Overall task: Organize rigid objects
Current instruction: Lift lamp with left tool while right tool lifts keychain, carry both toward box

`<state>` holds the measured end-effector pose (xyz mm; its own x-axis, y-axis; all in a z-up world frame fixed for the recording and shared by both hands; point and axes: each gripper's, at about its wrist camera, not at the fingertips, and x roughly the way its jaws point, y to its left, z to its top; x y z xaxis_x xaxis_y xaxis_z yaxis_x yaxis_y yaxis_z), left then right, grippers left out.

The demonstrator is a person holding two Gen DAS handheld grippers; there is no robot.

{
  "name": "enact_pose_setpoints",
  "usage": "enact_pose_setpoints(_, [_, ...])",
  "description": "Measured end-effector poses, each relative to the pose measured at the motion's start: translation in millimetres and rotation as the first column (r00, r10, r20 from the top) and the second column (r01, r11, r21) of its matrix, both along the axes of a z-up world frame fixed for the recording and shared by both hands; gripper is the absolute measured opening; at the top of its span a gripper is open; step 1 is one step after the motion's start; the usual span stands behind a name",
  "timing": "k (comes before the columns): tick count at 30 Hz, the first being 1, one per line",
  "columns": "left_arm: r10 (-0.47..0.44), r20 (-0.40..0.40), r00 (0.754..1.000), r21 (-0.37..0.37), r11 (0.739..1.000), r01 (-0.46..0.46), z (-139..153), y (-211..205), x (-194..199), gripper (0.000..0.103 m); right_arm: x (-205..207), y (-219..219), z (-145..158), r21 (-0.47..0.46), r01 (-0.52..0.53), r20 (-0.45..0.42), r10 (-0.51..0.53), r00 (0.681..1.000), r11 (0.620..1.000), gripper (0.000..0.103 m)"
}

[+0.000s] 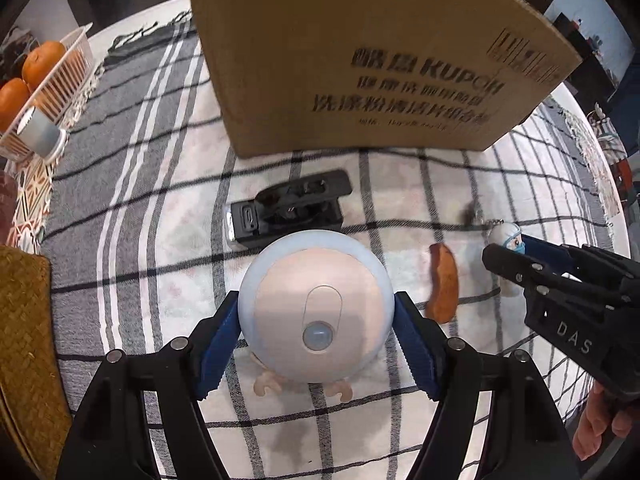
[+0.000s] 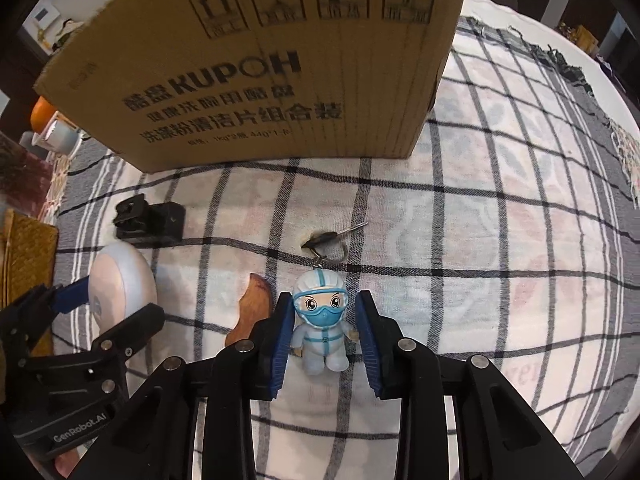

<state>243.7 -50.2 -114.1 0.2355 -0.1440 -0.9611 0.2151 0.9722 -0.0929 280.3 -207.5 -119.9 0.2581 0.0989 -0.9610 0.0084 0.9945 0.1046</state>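
A round white sensor light [image 1: 316, 304] lies on the checked cloth between the blue pads of my left gripper [image 1: 316, 320], whose jaws stand open around it with small gaps on both sides. It also shows in the right wrist view [image 2: 120, 280]. A small doll keychain in a white suit and blue mask [image 2: 322, 324] lies between the pads of my right gripper [image 2: 324, 320], which is open around it. A black clip device [image 1: 288, 208] lies just beyond the light. A brown wooden piece [image 1: 442, 284] lies between light and doll.
A large cardboard box [image 1: 360, 60] stands at the back of the table [image 2: 520, 200]. A white basket with oranges [image 1: 44, 80] and a tape roll [image 1: 40, 132] are at far left. A woven mat [image 1: 24, 340] lies at the left edge. A black key [image 2: 324, 238] hangs off the doll's ring.
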Motion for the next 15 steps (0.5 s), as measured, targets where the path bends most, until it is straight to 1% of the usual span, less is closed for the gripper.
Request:
enact_pose_setpoints(4, [0.010, 0.026, 1.000, -0.018, 1.000, -0.009, 9, -3, 3, 0.073, -7, 4, 16, -0.010, -0.005, 0.032, 0.005, 0.999, 1.000, 0.032])
enact_pose_setpoints(5, [0.014, 0.031, 0.999, -0.022, 1.000, -0.013, 11, -3, 4, 0.073, -8, 1, 19, -0.014, -0.006, 0.041, 0.007, 0.999, 1.000, 0.024])
enact_pose_setpoints(6, [0.018, 0.035, 0.999, -0.026, 1.000, -0.018, 13, -3, 5, 0.073, -13, 0, 24, -0.022, -0.009, 0.052, 0.010, 0.999, 1.000, 0.022])
enact_pose_setpoints(8, [0.025, 0.046, 0.999, -0.036, 0.999, -0.023, 17, -3, 7, 0.073, -20, 3, 34, -0.029, -0.011, 0.077, 0.014, 0.997, 1.000, 0.021])
enact_pose_setpoints(9, [0.028, 0.048, 0.998, -0.037, 0.999, -0.026, 19, -2, 7, 0.073, -22, 3, 39, -0.037, -0.011, 0.088, 0.015, 0.996, 0.999, 0.018])
enact_pose_setpoints(10, [0.027, 0.051, 0.998, -0.032, 0.999, -0.025, 20, -3, 8, 0.073, -22, 5, 41, -0.049, -0.014, 0.095, 0.019, 0.995, 0.999, 0.018])
enact_pose_setpoints(13, [0.023, 0.062, 0.998, -0.024, 0.999, -0.021, 22, -6, 7, 0.073, -15, -2, 39, -0.005, 0.001, 0.074, -0.001, 0.997, 1.000, 0.018])
enact_pose_setpoints(15, [0.018, 0.065, 0.998, -0.016, 1.000, -0.017, 22, -8, 6, 0.073, -12, -7, 32, -0.009, 0.000, 0.061, 0.001, 0.998, 1.000, 0.018])
